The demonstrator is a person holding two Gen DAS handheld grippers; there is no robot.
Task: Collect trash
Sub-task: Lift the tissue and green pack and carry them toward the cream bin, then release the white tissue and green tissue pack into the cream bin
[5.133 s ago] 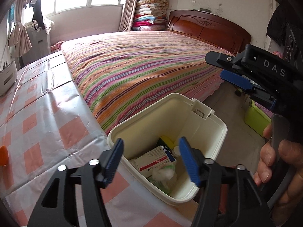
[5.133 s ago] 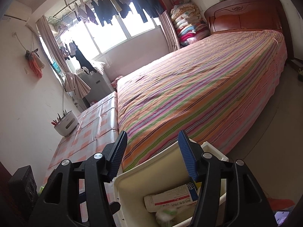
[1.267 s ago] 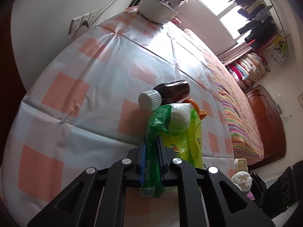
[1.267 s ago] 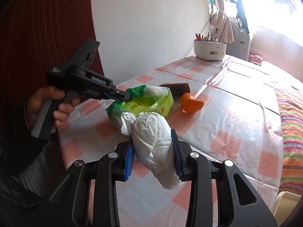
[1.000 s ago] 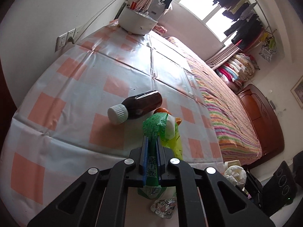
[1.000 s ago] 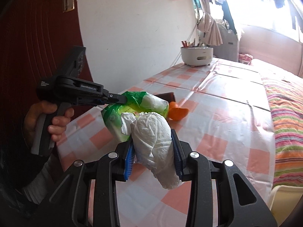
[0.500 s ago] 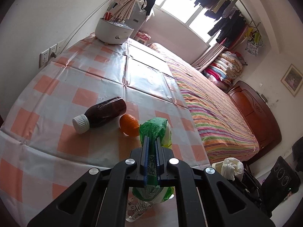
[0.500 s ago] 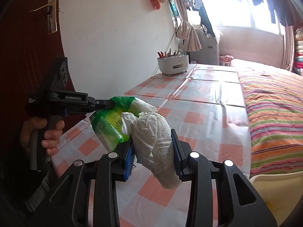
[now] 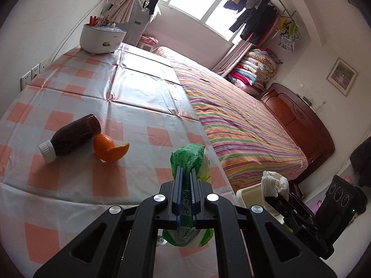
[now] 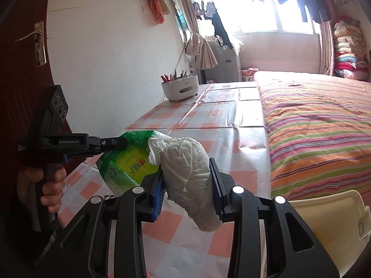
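My left gripper [image 9: 185, 173] is shut on a green and yellow plastic wrapper [image 9: 187, 159] and holds it above the checked table; the same wrapper [image 10: 126, 162] hangs from that gripper in the right wrist view. My right gripper [image 10: 186, 176] is shut on a crumpled white tissue wad [image 10: 187, 169]; the wad [image 9: 273, 183] also shows at the right of the left wrist view. The cream trash bin [image 10: 329, 217] stands beside the table's edge, below and right of the right gripper. A brown bottle [image 9: 71, 136] with a white cap and an orange peel [image 9: 109, 148] lie on the table.
The table has an orange and white checked cloth [image 9: 111, 180]. A white pen holder [image 9: 102, 37] stands at its far end by the wall. A striped bed [image 9: 243, 127] runs along the table's right side. A dark door [image 10: 20, 69] is at the left.
Both grippers have swung with their loads away from the wall side toward the bed and bin. The wrapper is lifted clear of the bottle and peel; the bin has come further into the right view.
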